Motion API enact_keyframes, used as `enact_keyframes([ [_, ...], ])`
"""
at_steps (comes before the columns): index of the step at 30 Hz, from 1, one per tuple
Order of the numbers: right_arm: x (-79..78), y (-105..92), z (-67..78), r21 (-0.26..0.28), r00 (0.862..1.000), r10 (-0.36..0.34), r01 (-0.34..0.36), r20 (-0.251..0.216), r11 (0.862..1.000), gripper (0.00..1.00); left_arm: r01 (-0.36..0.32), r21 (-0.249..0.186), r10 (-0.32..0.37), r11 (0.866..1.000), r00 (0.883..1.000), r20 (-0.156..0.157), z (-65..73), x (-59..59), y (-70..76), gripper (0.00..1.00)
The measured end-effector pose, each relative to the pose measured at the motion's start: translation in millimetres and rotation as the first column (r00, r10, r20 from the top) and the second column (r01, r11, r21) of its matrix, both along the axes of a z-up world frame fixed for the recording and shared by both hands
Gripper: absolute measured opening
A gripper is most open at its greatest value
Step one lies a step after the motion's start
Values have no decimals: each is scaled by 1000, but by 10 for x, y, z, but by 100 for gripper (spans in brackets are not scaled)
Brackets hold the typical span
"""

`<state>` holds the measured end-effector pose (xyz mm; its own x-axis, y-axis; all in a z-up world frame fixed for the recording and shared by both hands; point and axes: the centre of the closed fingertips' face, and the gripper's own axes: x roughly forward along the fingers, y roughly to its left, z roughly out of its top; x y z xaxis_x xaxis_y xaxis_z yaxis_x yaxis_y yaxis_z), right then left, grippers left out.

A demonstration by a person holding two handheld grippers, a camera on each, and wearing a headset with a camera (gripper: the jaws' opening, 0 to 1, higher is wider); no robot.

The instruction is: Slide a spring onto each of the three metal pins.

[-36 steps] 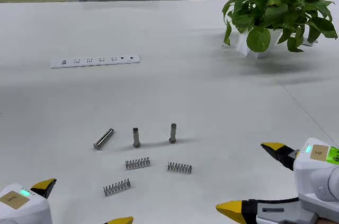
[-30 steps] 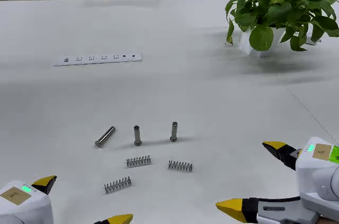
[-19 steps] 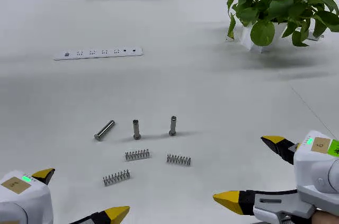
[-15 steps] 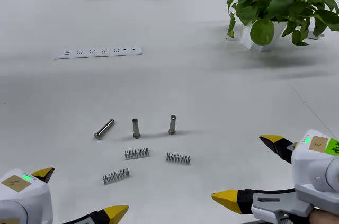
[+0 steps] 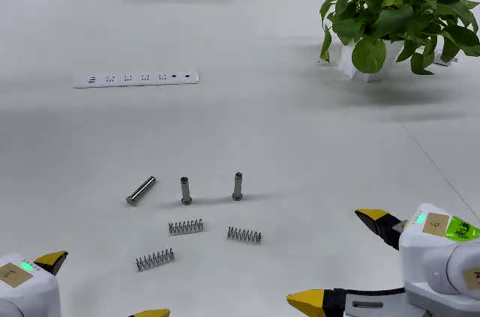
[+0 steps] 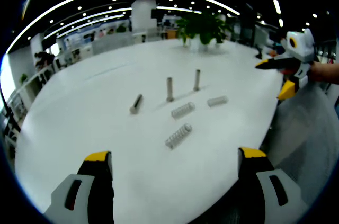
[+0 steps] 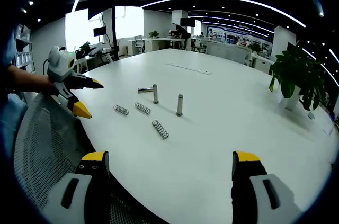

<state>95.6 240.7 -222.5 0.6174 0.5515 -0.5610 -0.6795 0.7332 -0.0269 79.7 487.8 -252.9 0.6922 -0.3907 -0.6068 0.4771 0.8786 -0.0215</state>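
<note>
1. Three springs are lying flat on the worktop (image 5: pixel 262 122), just in front of the pins: left spring (image 5: pixel 155 259), middle spring (image 5: pixel 186 226), right spring (image 5: pixel 244 234). They are sitting apart from each other, none touching a pin, none threaded yet.
2. Middle pin (image 5: pixel 184 190) and right pin (image 5: pixel 238 186) are standing upright on their wider ends. Left pin (image 5: pixel 141 190) is lying on its side at an angle, near the middle pin but apart from it.
3. Handling, my read: the springs are looking light, thin-wired and squashy, and are likely to roll. Pinch gently across the coils around mid-length, leaving one end free to go over a pin tip. The pins are looking stiff and smooth, and the upright ones could tip if nudged. The lying pin probably needs standing up first, gripped on the shaft.
4. Left gripper (image 5: pixel 101 287) is hovering at the near edge with jaws spread wide, carrying nothing, well apart from the springs.
5. Right gripper (image 5: pixel 339 259) is doing the same on the other side: jaws wide, nothing between them, well clear of the right spring.
6. Further back, a power strip (image 5: pixel 136 78) is lying flat and a potted plant (image 5: pixel 394 2) is sitting at the far right.
</note>
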Motion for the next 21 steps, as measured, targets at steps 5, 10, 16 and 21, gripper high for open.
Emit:
enact_keyframes([
  [5,4,-4,0,12,1000,-9,9,-11,1000,98,4,1,-4,1000,1000,-23,-38,-14,-4,100],
  [10,23,-8,35,2,1000,-18,18,16,1000,98,49,0,-49,999,998,-29,-40,-45,-67,100],
  [16,46,-6,95,10,998,-20,19,52,1000,98,54,-26,-54,998,998,-8,31,10,-87,100],
  [21,44,2,99,11,998,-14,14,54,1000,98,50,-30,-50,998,999,-12,53,128,-38,98],
])
